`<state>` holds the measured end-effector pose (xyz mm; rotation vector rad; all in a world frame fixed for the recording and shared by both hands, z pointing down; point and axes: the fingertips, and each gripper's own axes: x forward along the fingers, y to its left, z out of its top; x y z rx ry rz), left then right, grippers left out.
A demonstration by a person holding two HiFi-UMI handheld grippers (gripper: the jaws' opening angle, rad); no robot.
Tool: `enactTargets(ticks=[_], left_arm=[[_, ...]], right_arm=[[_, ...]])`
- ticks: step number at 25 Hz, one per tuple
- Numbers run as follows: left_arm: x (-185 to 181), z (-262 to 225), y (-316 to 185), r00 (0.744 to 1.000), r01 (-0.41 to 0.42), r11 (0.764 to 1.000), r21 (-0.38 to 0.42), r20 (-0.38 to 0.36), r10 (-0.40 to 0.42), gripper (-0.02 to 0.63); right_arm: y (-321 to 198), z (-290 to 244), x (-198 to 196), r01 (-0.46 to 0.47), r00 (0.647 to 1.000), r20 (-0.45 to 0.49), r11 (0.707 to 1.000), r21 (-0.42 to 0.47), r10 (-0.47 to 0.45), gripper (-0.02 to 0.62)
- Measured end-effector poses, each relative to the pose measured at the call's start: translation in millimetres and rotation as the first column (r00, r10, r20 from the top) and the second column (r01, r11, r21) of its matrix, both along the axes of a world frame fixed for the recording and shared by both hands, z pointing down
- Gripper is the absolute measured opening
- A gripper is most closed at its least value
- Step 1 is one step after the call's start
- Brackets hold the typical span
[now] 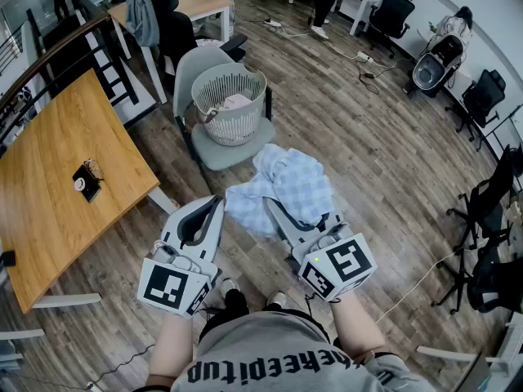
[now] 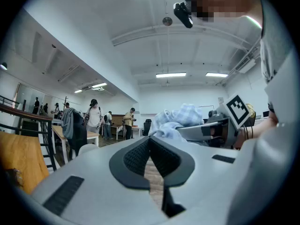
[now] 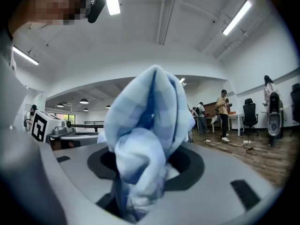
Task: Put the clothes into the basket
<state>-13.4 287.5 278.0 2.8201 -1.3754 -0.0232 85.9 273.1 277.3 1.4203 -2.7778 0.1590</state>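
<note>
A light blue checked garment (image 1: pixel 286 188) is bunched up in my right gripper (image 1: pixel 276 209), whose jaws are shut on it. In the right gripper view the garment (image 3: pixel 147 125) rises in a tall wad from between the pads and hides their tips. My left gripper (image 1: pixel 217 204) is held level beside it, shut with nothing in it; its dark pads (image 2: pixel 136 156) meet at the tip. Further ahead a white slatted basket (image 1: pixel 237 127) stands on a grey chair (image 1: pixel 225 152), with a pale cloth (image 1: pixel 236 102) lying inside.
A wooden table (image 1: pixel 49 162) with a small dark object (image 1: pixel 86 182) stands at the left, near a stair rail. Black office chairs (image 1: pixel 482 211) and a floor cable (image 1: pixel 417 284) are at the right. People stand at desks far off.
</note>
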Motion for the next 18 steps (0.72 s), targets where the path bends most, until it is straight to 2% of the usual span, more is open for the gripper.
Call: enactTargets(ticks=[18], left_arm=[[-42.0, 3.5, -16.5, 0.999, -0.025, 1.000, 0.004, -0.024, 0.025, 0.014]], right_arm=[[-8.3, 9.1, -42.8, -0.031, 0.999, -0.013, 0.999, -0.011, 0.031, 0.233]])
